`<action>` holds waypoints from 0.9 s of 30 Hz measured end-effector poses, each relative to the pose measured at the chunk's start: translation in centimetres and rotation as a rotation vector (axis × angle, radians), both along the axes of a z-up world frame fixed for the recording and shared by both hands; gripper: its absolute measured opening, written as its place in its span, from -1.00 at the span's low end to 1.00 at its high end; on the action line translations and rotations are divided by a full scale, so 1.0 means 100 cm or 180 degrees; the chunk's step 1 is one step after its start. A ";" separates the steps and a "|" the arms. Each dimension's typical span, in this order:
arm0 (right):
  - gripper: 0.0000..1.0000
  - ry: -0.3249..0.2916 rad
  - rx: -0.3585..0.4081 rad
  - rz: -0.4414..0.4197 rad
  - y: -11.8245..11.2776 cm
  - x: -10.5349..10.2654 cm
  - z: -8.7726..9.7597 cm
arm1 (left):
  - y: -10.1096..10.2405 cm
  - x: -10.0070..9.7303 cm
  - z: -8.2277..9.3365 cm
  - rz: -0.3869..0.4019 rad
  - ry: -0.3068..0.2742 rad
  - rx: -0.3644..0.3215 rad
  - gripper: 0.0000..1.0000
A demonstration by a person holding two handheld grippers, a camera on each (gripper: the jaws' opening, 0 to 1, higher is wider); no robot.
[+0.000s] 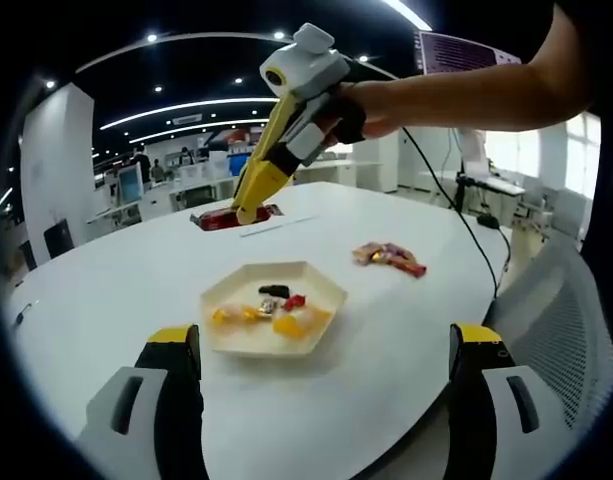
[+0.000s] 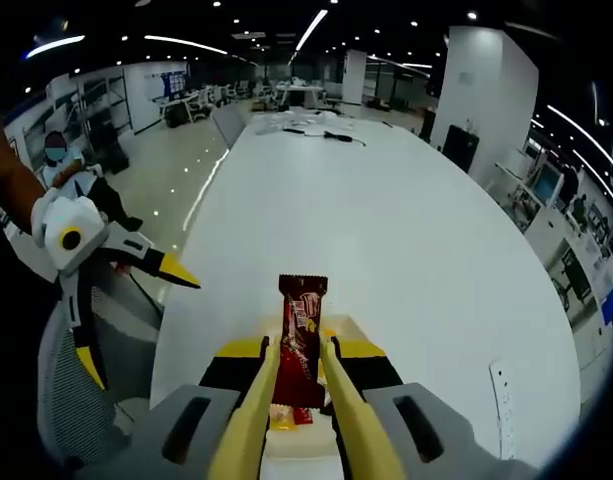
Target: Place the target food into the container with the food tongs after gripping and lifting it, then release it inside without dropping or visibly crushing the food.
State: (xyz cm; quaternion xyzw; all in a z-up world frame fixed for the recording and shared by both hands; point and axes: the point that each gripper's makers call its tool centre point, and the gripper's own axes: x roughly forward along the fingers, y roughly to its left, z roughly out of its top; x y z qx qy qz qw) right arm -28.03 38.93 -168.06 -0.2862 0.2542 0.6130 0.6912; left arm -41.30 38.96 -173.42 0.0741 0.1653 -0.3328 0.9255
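Observation:
A cream hexagonal plate (image 1: 236, 340) holding several small wrapped sweets lies on the white table in front of my left gripper (image 1: 324, 345), whose jaws stand wide open with nothing between them. From the upper right, a hand brings in my right gripper (image 1: 248, 210), its yellow tongs shut on a red wrapped bar (image 1: 224, 218) beyond the plate's far side. In the right gripper view the bar (image 2: 302, 330) stands upright between the tongs of my right gripper (image 2: 298, 348), with the plate (image 2: 348, 326) just beneath. The left gripper (image 2: 136, 320) hangs open at the left.
Loose wrapped sweets (image 1: 389, 258) lie on the table to the right of the plate. A mesh office chair (image 1: 556, 330) stands at the table's right edge, and a black cable (image 1: 466, 235) runs across it. A white strip (image 2: 504, 385) lies near the table's edge.

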 end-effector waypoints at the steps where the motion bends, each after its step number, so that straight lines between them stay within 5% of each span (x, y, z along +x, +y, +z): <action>1: -0.54 0.0002 -0.0004 0.0003 0.000 0.000 0.000 | 0.000 0.000 0.000 -0.0002 0.0001 0.0004 0.98; 27: -0.43 -0.0184 -0.0009 -0.0076 -0.005 0.015 -0.002 | -0.001 0.000 0.000 -0.0029 0.0008 -0.0006 0.98</action>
